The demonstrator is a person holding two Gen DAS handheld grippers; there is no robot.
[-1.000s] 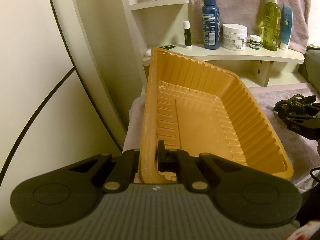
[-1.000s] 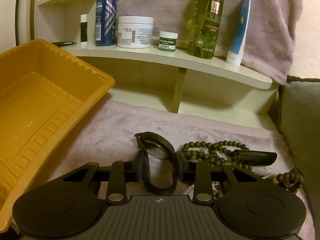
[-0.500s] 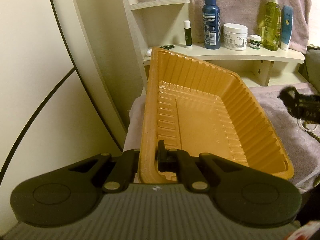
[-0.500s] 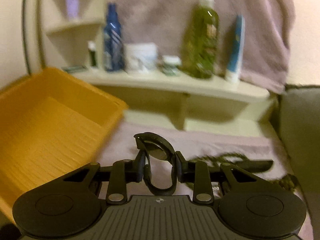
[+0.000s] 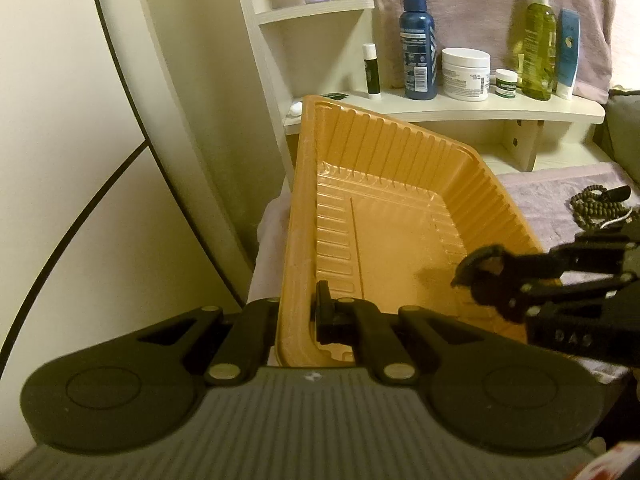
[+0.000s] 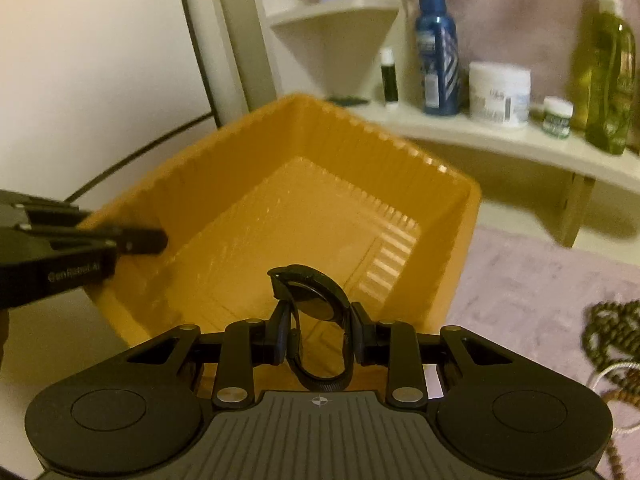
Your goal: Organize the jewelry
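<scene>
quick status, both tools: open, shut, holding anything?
Left tool: shut on the orange tray rim.
Right tool: shut on a black watch, over the tray.

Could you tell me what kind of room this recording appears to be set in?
Probably a bedroom or dressing corner at home: a wall shelf holds toiletries such as a blue spray bottle and a white cream jar, and a pinkish towel covers the work surface.

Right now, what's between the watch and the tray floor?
Nothing but air: in the right wrist view the watch, held in the right gripper, hangs over the bare floor of the tray.
</scene>
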